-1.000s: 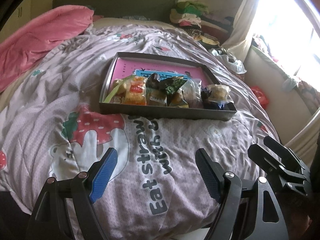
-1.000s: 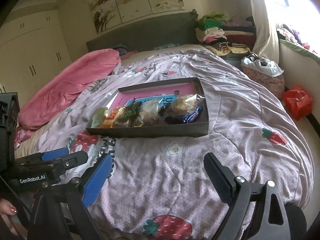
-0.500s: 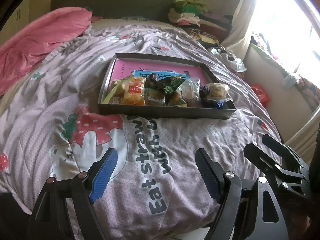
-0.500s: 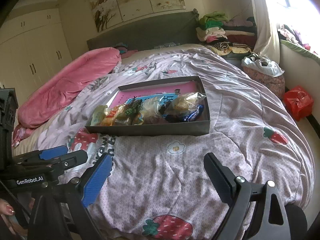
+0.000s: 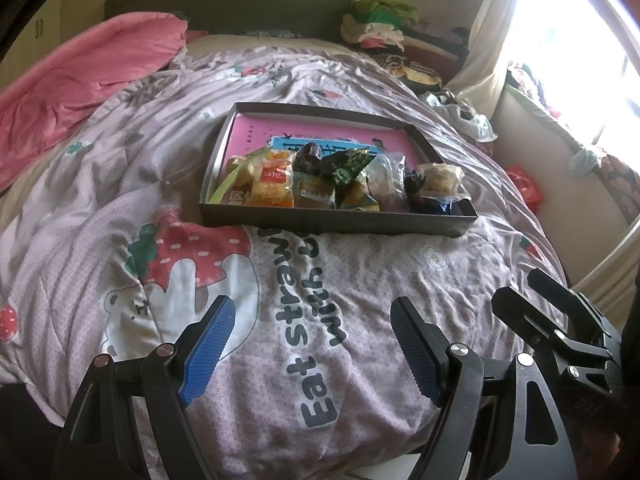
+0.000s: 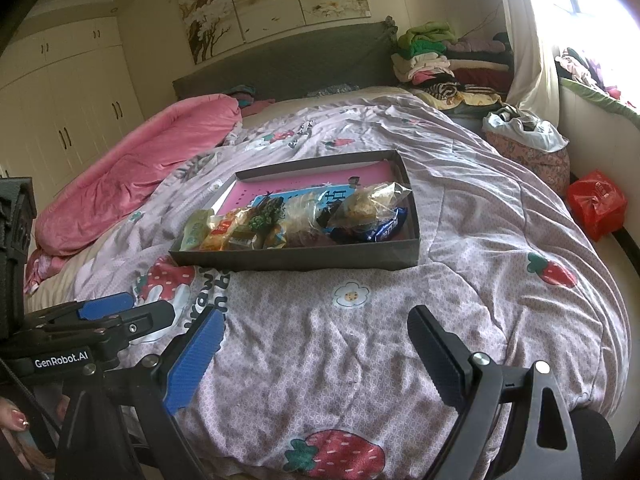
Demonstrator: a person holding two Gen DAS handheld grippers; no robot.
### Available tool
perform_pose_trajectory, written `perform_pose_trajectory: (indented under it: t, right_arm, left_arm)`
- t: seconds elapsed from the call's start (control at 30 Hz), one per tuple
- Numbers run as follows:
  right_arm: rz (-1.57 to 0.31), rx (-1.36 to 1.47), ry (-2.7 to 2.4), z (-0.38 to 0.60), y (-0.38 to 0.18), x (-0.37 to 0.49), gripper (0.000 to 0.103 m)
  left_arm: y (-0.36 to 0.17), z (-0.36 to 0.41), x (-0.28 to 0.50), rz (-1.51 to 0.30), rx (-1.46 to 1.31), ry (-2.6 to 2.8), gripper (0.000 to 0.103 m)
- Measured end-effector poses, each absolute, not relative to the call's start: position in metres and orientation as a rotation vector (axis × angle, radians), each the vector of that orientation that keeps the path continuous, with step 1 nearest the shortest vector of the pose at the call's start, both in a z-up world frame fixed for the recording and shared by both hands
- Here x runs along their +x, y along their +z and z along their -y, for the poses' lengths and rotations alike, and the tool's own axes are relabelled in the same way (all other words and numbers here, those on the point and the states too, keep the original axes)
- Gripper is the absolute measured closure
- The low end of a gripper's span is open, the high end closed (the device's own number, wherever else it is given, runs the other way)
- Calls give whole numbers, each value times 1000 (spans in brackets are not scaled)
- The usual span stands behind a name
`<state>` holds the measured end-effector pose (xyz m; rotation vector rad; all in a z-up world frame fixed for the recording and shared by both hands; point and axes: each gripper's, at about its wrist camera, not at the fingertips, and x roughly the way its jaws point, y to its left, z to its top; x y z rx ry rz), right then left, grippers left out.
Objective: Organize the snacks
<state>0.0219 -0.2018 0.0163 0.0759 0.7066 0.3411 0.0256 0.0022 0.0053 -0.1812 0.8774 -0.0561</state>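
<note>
Grippers hover side by side over the quilt [image 5: 360, 288], angled downward: left gripper [image 5: 316, 344] and right gripper [image 6: 320, 356] both gape empty, snack tray [image 6: 296, 258] ahead.

The quilt [image 5: 360, 288] on the bed is soft matt cloth, all crinkled, with a printed strawberry pattern, and the pink blanket [image 6: 132, 172] next to it looks like smooth plush fabric. The tray [image 6: 296, 258] looks like dull grey cardboard with a pink paper-like liner, while the snack packets [image 5: 340, 184] in it are shiny, crinkly plastic wrappers, some see-through. Both the left hand-held gripper [image 5: 312, 348] and the right hand-held gripper [image 6: 316, 352] look like matt black plastic with ribbed blue pads [image 5: 208, 352] and little shiny metal bolts.
</note>
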Motion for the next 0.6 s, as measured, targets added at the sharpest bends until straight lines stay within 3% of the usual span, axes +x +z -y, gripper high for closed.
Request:
perform_pose_trajectory:
  t: [0.6]
  right_arm:
    - [-713, 81, 339, 203, 11, 24, 10]
  left_arm:
    - [3, -4, 26, -885, -177, -50, 22]
